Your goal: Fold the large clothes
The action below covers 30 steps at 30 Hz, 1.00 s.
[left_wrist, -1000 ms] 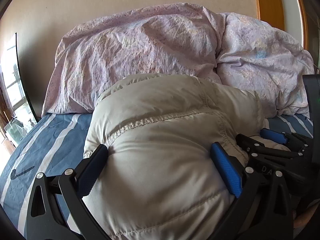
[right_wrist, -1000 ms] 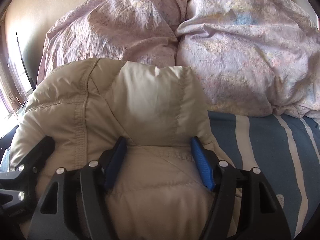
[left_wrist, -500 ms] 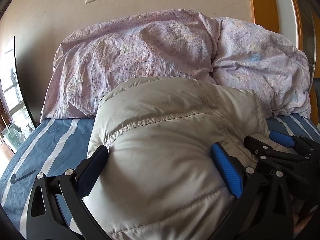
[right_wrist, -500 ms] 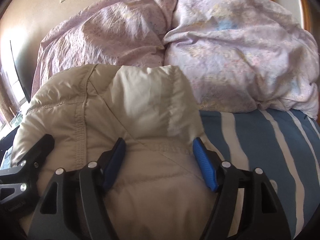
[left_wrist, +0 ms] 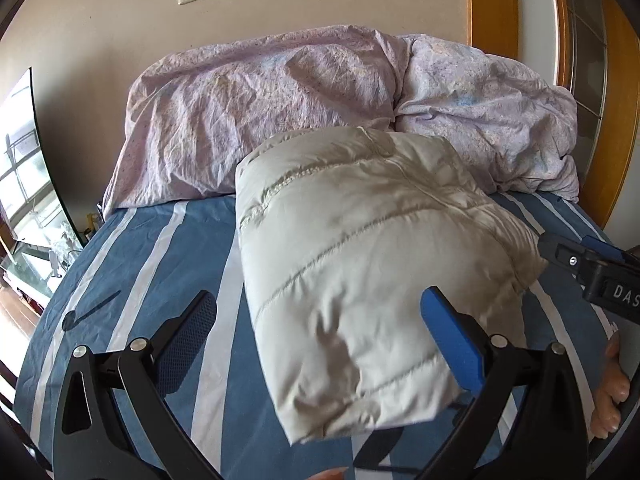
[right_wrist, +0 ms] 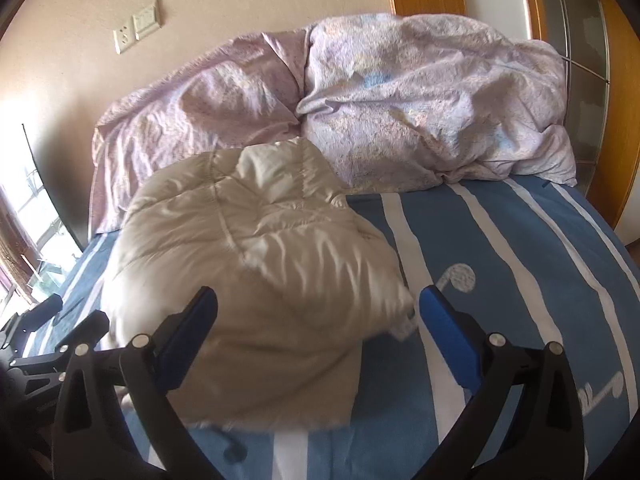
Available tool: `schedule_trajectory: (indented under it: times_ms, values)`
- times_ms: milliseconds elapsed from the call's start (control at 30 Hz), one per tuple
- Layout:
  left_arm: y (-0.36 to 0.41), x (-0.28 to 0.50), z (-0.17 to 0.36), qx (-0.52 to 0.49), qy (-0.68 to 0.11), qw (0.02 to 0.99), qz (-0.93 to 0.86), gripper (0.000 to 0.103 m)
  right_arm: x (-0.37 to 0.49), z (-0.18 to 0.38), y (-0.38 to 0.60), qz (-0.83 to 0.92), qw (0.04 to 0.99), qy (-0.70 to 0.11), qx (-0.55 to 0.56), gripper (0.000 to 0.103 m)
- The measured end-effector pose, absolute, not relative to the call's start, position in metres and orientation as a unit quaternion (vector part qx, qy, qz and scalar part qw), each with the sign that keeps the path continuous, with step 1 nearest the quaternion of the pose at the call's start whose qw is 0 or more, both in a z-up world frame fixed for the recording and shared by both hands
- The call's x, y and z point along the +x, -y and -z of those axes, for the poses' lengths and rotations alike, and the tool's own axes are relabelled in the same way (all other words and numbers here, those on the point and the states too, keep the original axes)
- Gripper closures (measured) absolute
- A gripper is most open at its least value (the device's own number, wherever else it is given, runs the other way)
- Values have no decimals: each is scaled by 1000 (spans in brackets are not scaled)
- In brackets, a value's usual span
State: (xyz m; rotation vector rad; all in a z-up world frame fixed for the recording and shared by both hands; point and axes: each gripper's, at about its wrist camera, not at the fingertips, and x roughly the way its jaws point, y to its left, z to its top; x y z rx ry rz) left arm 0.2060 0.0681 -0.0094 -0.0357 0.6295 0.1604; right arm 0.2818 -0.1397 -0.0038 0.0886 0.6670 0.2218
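A beige puffy down jacket (left_wrist: 360, 248), folded into a thick bundle, lies on the blue striped bed (left_wrist: 160, 248); it also shows in the right wrist view (right_wrist: 248, 256). My left gripper (left_wrist: 320, 332) is open, pulled back above the jacket's near end, holding nothing. My right gripper (right_wrist: 320, 328) is open too, over the jacket's near right edge, and empty. The right gripper also shows at the right edge of the left wrist view (left_wrist: 592, 264).
A crumpled lilac duvet (left_wrist: 320, 108) is piled along the head of the bed against the wall. A wooden door frame (left_wrist: 492, 4) stands at the right. A window and a dark panel are at the left. The blue sheet (right_wrist: 500, 272) lies bare to the jacket's right.
Both grippers have let go of the jacket and drawn back and up. The jacket has dropped onto the bed and lies flatter.
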Motion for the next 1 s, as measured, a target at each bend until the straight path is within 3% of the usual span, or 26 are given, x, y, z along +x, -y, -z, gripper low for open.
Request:
schedule_trajectory:
  times_ms: [433, 1000]
  values:
    - [-64, 102, 2, -28, -311, 947, -71, 1, 163, 4, 150, -128, 935, -326, 63, 2]
    - [-67, 81, 4, -65, -339, 937, -50, 1, 125, 6, 138, -121, 933, -333, 62, 2]
